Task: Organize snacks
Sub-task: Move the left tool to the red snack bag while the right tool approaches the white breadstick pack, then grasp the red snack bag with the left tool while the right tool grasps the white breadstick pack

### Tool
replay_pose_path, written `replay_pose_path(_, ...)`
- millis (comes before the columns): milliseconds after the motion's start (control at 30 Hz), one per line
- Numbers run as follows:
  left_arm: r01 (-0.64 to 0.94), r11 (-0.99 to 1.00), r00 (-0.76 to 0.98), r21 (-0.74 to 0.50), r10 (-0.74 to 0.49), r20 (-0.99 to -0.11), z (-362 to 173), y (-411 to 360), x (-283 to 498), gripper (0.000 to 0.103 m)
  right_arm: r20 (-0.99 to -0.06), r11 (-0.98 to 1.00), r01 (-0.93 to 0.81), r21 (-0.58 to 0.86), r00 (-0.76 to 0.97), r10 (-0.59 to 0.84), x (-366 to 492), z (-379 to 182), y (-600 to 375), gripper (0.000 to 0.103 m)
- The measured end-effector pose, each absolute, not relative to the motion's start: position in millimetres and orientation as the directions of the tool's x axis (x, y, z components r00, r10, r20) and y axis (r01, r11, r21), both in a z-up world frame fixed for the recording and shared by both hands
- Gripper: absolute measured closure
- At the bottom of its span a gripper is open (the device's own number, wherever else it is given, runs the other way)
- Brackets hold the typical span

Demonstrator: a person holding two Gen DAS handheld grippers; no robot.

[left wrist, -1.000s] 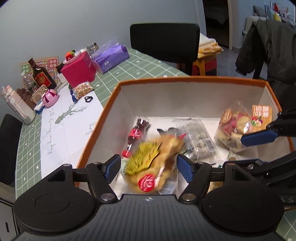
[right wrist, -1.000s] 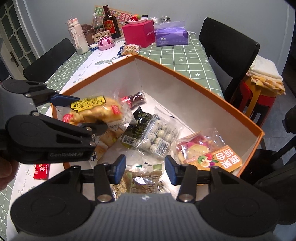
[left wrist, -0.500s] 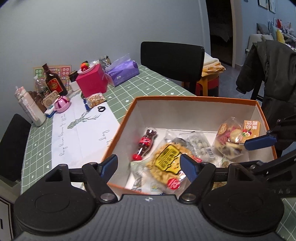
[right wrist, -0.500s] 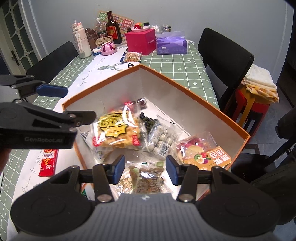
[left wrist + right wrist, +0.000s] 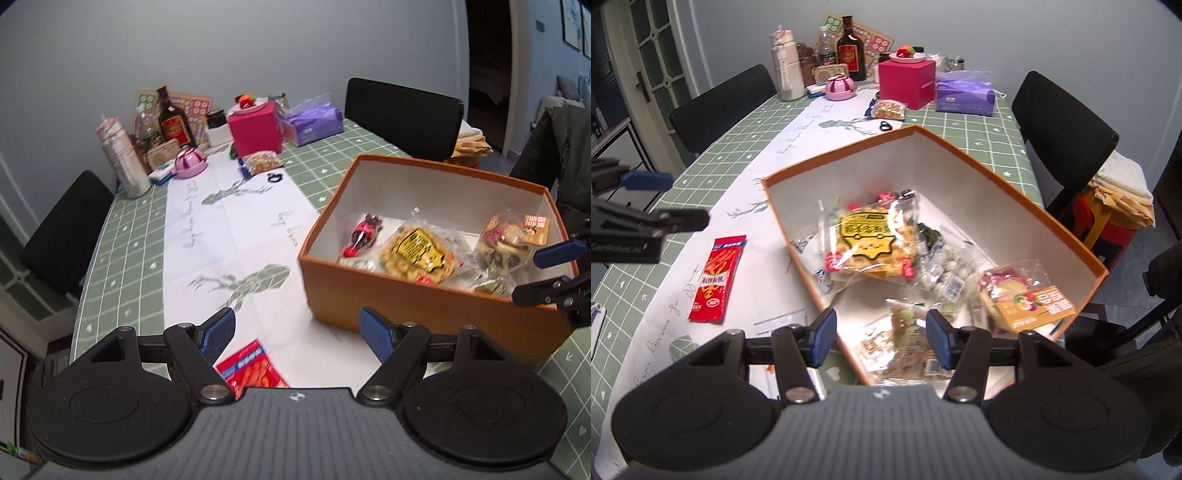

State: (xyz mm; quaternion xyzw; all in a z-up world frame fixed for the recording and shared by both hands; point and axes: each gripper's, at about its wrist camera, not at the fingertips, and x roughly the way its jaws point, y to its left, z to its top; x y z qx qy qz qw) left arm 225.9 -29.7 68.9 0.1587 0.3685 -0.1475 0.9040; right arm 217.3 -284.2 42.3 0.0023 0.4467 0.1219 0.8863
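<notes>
The orange box (image 5: 406, 302) with white inner walls (image 5: 979, 195) holds several snack bags. On top lies a clear bag with a yellow label (image 5: 421, 251) (image 5: 875, 240), beside a cola-bottle sweet (image 5: 364, 234) and an orange-labelled bag (image 5: 1027, 295). My left gripper (image 5: 297, 326) hangs open and empty over the white runner, left of the box, seen at the left edge (image 5: 665, 199) of the right wrist view. A red snack packet (image 5: 251, 369) (image 5: 718, 273) lies flat just below it. My right gripper (image 5: 881, 330) (image 5: 546, 271) hovers over the box's near corner, jaws opening, nothing pressed between them.
At the table's far end stand a pink box (image 5: 255, 125), a purple tissue pack (image 5: 314, 122), bottles (image 5: 173, 122) and a nut packet (image 5: 262, 160). Black chairs (image 5: 402, 110) (image 5: 62, 229) flank the green checked table. A stool with folded cloth (image 5: 1123, 192) stands beside it.
My left gripper let go of the yellow-labelled bag inside the box, then drew back out and left to above the red packet. My right gripper rose a little and its jaws widened.
</notes>
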Motion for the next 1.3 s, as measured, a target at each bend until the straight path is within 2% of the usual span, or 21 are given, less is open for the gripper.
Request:
replay_pose_path(367, 0.248, 0.967, 0.673, 0.048, -0.136, -0.727, 41.6, 38.8, 194.2, 0.013, -0.778, 0.951, -0.283, 0.123, 0.567, 0.270, 204.4, 31.8, -251.8, 0.049)
replay_pose_path(400, 0.237, 0.971, 0.671, 0.039, -0.134, -0.730, 37.2, 42.7, 191.4, 0.013, -0.775, 0.950, -0.291, 0.111, 0.573, 0.265, 201.0, 29.8, -247.0, 0.044)
replay_pose_path(433, 0.227, 0.973, 0.668, 0.034, -0.130, -0.733, 32.8, 45.4, 189.0, 0.013, -0.767, 0.949, -0.304, 0.082, 0.589, 0.255, 196.6, 27.7, -240.7, 0.039)
replay_pose_path(567, 0.197, 0.980, 0.655, 0.027, -0.111, -0.747, 14.2, 52.7, 180.6, 0.013, -0.715, 0.940, -0.325, -0.101, 0.681, 0.159, 175.7, 20.2, -218.1, 0.038)
replay_pose_path(700, 0.176, 0.984, 0.646, 0.026, -0.095, -0.757, -2.5, 54.5, 177.1, 0.013, -0.633, 0.922, -0.330, -0.203, 0.762, 0.133, 155.1, 14.0, -205.7, 0.037)
replay_pose_path(867, 0.145, 0.989, 0.627, 0.006, -0.087, -0.774, -18.8, 52.6, 185.3, 0.013, -0.621, 0.903, -0.393, -0.175, 0.756, 0.208, 135.3, 2.9, -191.7, 0.039)
replay_pose_path(933, 0.130, 0.991, 0.629, 0.012, -0.073, -0.774, -21.9, 48.9, 191.9, 0.013, -0.639, 0.898, -0.408, -0.167, 0.738, 0.216, 133.4, -7.5, -187.2, 0.039)
replay_pose_path(1167, 0.109, 0.994, 0.620, 0.020, -0.052, -0.783, -28.9, 36.8, 208.5, 0.013, -0.728, 0.901, -0.435, 0.001, 0.617, 0.298, 152.6, -43.5, -195.5, 0.039)
replay_pose_path(1300, 0.097, 0.995, 0.611, 0.018, -0.045, -0.790, -33.6, 34.0, 215.5, 0.013, -0.747, 0.898, -0.440, 0.022, 0.589, 0.308, 163.3, -53.1, -194.0, 0.039)
